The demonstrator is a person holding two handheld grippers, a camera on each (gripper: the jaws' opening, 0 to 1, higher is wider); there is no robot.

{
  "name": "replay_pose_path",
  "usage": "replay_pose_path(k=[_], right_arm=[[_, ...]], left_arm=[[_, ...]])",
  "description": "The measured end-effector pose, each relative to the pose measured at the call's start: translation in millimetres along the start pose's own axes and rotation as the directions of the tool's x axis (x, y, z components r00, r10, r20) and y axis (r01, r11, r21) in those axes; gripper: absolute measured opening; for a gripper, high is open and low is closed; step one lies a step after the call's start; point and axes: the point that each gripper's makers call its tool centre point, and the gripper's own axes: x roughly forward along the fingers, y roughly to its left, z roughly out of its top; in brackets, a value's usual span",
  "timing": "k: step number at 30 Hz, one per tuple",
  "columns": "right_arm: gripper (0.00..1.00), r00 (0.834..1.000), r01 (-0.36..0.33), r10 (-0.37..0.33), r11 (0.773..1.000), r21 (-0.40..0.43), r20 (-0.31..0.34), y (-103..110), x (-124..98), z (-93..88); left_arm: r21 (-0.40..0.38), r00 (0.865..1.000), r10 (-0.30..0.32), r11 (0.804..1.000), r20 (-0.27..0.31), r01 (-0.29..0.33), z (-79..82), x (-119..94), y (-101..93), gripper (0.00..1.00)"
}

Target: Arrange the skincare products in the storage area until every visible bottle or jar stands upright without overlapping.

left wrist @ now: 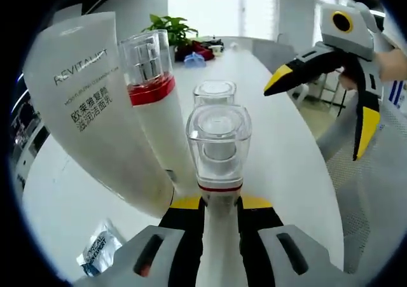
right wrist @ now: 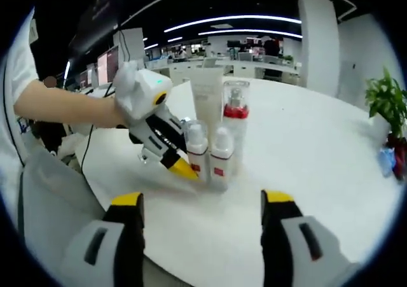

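My left tool [left wrist: 220,205] is clamped on a small white bottle with a clear square cap [left wrist: 218,144], standing on the white worktop [right wrist: 305,153] among the other 4 products. I'd let go gently so it stays upright, clear of the tall white pump bottle with the red band [left wrist: 152,96] and the big frosted tube [left wrist: 82,102]. My right tool [right wrist: 200,204] hangs spread, carrying nothing. Can't see any contents.

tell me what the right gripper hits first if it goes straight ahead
Probably the small bottle with the red label, at the front of the bottle cluster, dead ahead between the open jaws of the right gripper. Bare table lies before it; depth is uncertain.
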Motion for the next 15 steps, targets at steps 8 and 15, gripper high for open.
replay_pose_path(k=[8,15], right_arm=[[0.79,1.0,-0.007,0.007,1.0,0.01,0.001,1.3,0.4,0.6],[0.8,1.0,-0.015,0.015,1.0,0.012,-0.003,2.7,1.8,0.2]], left_arm=[[0.003,1.0,-0.005,1.0,-0.001,0.005,1.2,1.8,2.3,0.17],[0.015,1.0,-0.014,1.0,-0.017,0.015,0.7,3.0,3.1,0.17]])
